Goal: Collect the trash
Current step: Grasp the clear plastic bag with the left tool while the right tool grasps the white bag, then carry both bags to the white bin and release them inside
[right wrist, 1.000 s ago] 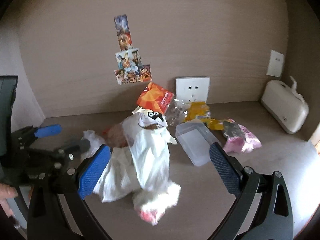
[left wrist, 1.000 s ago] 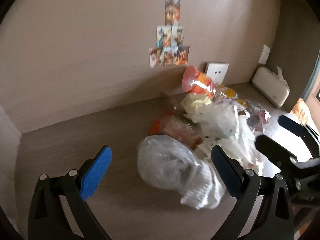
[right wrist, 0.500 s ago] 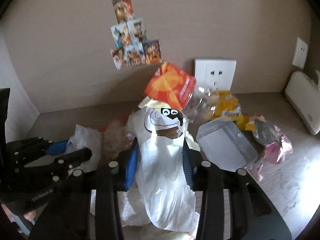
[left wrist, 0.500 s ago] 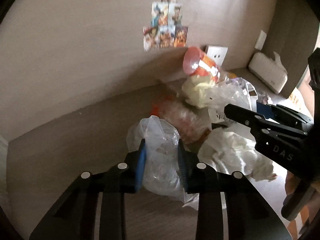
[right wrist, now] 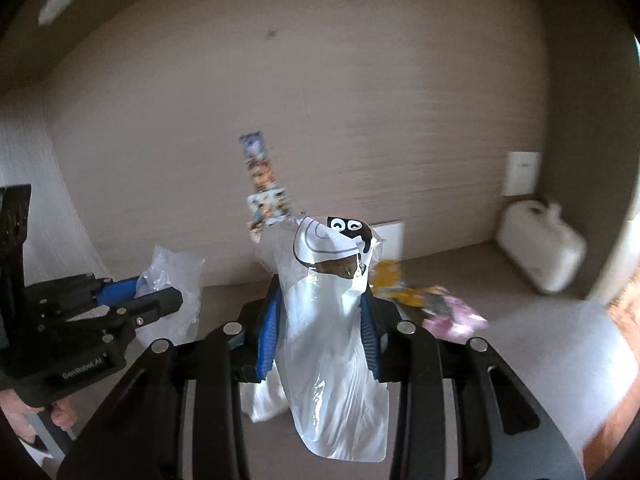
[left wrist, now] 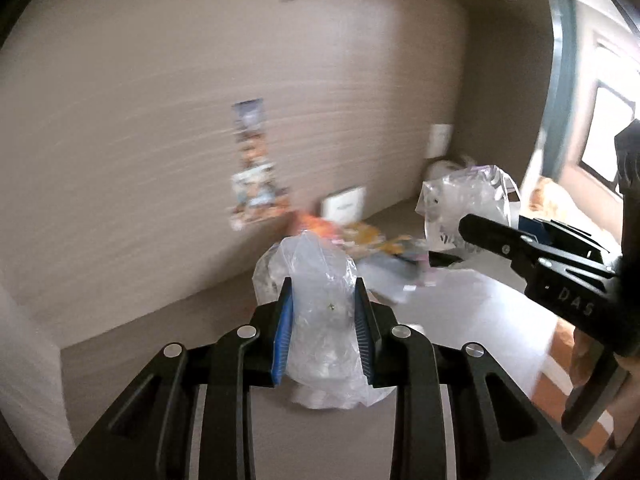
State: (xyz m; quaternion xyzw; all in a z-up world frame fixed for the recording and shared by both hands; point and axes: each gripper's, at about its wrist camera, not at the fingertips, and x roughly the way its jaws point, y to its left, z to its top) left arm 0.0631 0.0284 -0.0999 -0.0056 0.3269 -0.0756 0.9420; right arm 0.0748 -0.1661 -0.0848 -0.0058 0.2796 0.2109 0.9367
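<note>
My left gripper is shut on a clear crumpled plastic bag and holds it above the desk. My right gripper is shut on a white plastic bag with a black cartoon face, also lifted. The right gripper and its bag show at the right of the left wrist view. The left gripper and the clear bag show at the left of the right wrist view. Yellow, orange and pink wrappers lie on the desk behind.
A wall socket and stickers are on the back wall. A white box-shaped device stands in the right corner under a switch plate. A wall panel closes the left side.
Both grippers closed on their bags, then lifted them up and back from the desk. The view has tilted upward and the remaining pile looks farther off.
</note>
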